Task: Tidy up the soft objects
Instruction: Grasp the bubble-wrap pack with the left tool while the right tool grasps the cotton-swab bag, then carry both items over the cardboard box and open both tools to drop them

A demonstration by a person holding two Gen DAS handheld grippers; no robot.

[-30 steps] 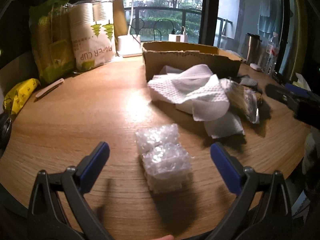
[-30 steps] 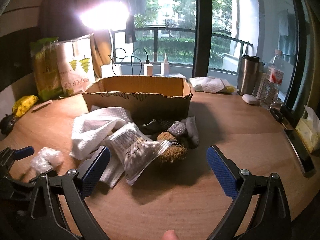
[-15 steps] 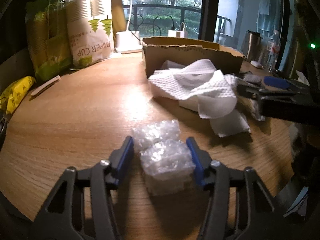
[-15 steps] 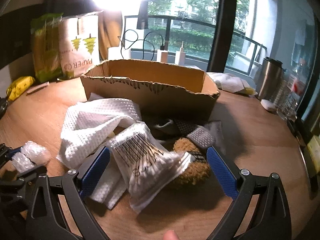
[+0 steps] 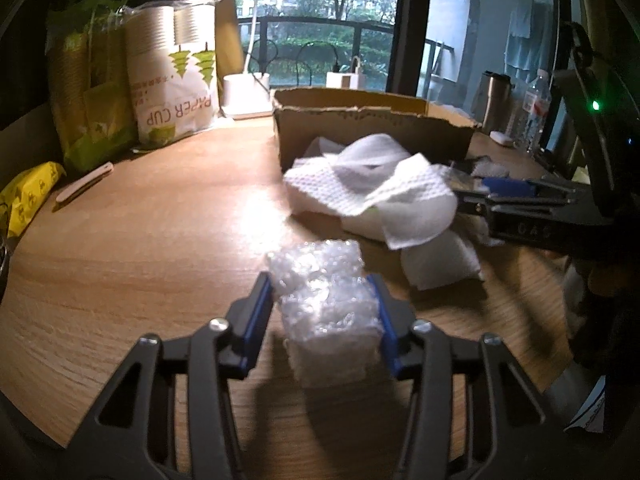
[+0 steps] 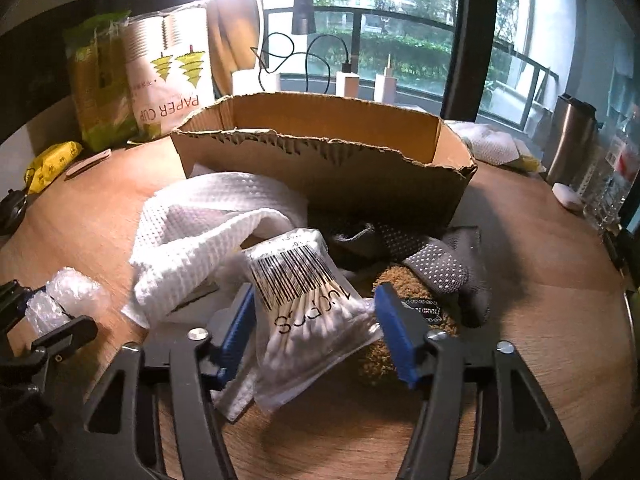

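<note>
1. Left wrist view: your left gripper (image 5: 325, 312) is closing on the bubble wrap wad (image 5: 320, 292), both blue pads against its sides, low on the wooden table (image 5: 140, 240) in front of the cardboard box (image 5: 372, 132). It looks light and springy, so squeeze across the thick middle and expect it to crush.

2. Right wrist view: your right gripper (image 6: 316, 328) is closing around the cotton swab bag (image 6: 308, 304), which lies on the white towels (image 6: 208, 236); whether the pads press yet I cannot tell. The film looks slippery, so grip the full bundle, not the loose edge.
</note>
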